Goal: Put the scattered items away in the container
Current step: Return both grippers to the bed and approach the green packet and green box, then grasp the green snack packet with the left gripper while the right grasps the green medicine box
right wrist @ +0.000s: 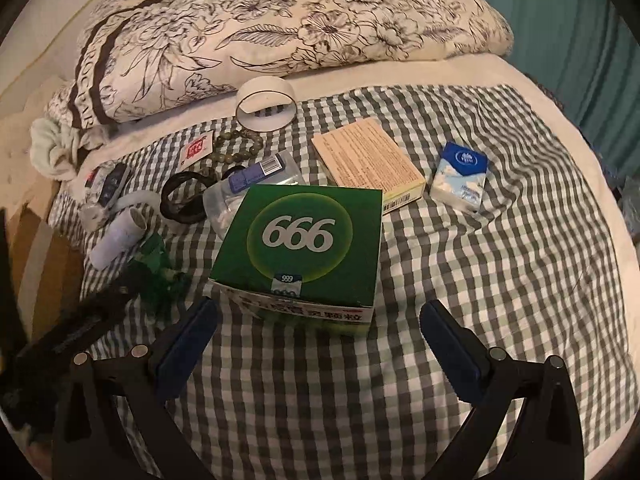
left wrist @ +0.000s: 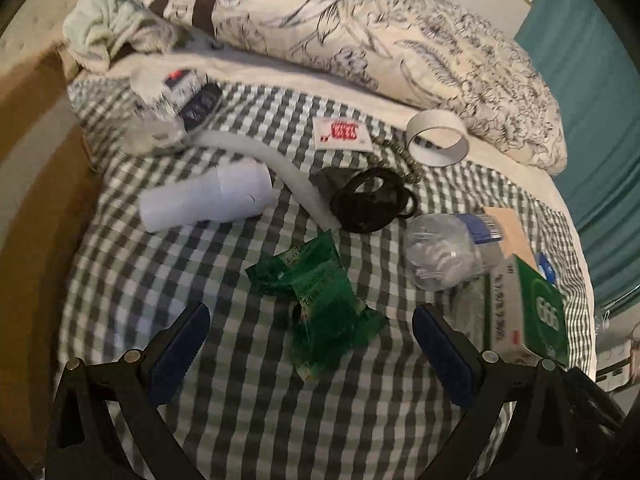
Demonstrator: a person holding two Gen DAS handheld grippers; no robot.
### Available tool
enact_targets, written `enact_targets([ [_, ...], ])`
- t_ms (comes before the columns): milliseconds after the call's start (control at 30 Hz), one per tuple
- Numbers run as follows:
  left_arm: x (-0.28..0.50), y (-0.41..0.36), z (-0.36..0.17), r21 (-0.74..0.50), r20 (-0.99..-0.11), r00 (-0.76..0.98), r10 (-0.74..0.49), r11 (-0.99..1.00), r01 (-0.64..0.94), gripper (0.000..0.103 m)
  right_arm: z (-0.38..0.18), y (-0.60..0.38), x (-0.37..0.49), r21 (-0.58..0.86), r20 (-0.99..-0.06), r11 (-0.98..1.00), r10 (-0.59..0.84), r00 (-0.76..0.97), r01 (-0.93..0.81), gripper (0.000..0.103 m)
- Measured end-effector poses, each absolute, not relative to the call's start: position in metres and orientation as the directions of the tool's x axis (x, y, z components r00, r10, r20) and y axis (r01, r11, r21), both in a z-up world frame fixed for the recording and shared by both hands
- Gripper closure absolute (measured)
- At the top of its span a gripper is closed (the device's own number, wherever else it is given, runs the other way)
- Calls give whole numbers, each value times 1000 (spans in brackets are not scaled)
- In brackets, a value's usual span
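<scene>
Scattered items lay across the checked bed cover (right wrist: 460, 280), none yet gathered. The green 666 box (right wrist: 298, 248) sat flat, lid closed, directly ahead of your right tool (right wrist: 318, 344), whose fingers were spread wide, gripping nothing, the box's near edge between their tips. That line-up suggested the box was your next pick, though the span looked barely wider than the box.

Your left tool (left wrist: 310, 346) was likewise released and empty, poised over the crumpled green sachet wrapper (left wrist: 320, 300), which lay between its fingers but untouched.

Behind the box: a beige carton (right wrist: 368, 160) lying flat, touching the box's far corner; a blue tissue pack (right wrist: 460, 178) apart to the right; a clear plastic bag (left wrist: 444, 254) of white pieces, closed, beside the box. Further left, black rings (left wrist: 370, 200), a white roll (left wrist: 208, 196), a bead string (right wrist: 236, 146), a white tape ring (right wrist: 264, 106) near the floral pillow (right wrist: 280, 28).

No receiving container showed in either view; contents of the closed boxes could not be told.
</scene>
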State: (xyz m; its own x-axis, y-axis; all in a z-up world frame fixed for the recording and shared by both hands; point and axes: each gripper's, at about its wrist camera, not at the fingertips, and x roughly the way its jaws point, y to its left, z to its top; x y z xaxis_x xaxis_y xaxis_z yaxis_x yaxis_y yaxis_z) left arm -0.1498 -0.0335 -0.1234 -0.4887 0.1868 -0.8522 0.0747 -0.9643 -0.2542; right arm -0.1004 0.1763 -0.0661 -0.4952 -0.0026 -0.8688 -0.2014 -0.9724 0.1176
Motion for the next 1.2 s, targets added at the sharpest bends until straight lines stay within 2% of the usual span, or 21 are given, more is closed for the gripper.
enact_targets([
  [167, -160, -35, -144, -272, -863, -464, 198, -958, 96, 0, -67, 168, -101, 129, -866, -972, -12, -500, -199, 2],
  [367, -167, -32, -152, -235, -866, -471, 169, -968, 85, 0, -70, 158, -107, 83, -861, -973, 39, -507, -216, 2],
  [600, -169, -31, -157, -222, -861, -482, 161, -973, 71, 2, -80, 153, -116, 99, -848, -960, 57, -528, -263, 2],
  [800, -168, -37, -157, -188, -868, -481, 121, -978, 93, 30, -95, 157, -129, 51, -844, -947, 130, -520, -318, 2],
  [867, -167, -44, -157, -186, -868, -483, 113, -977, 105, 55, -104, 163, -133, 62, -849, -942, 124, -513, -330, 2],
  [900, -168, -47, -156, -188, -868, -483, 113, -976, 109, 61, -107, 165, -134, 69, -847, -941, 119, -519, -330, 2],
  [933, -168, -52, -156, -207, -867, -480, 131, -972, 108, 62, -110, 167, -135, 76, -843, -944, 111, -526, -322, 2],
  [1000, -167, -62, -155, -257, -859, -482, 173, -960, 113, 67, -110, 169, -133, 90, -832, -951, 92, -547, -297, 9],
  [1200, -153, -70, -146, -287, -846, -497, 194, -950, 119, 69, -93, 177, -118, 156, -777, -963, 18, -629, -220, 10],
])
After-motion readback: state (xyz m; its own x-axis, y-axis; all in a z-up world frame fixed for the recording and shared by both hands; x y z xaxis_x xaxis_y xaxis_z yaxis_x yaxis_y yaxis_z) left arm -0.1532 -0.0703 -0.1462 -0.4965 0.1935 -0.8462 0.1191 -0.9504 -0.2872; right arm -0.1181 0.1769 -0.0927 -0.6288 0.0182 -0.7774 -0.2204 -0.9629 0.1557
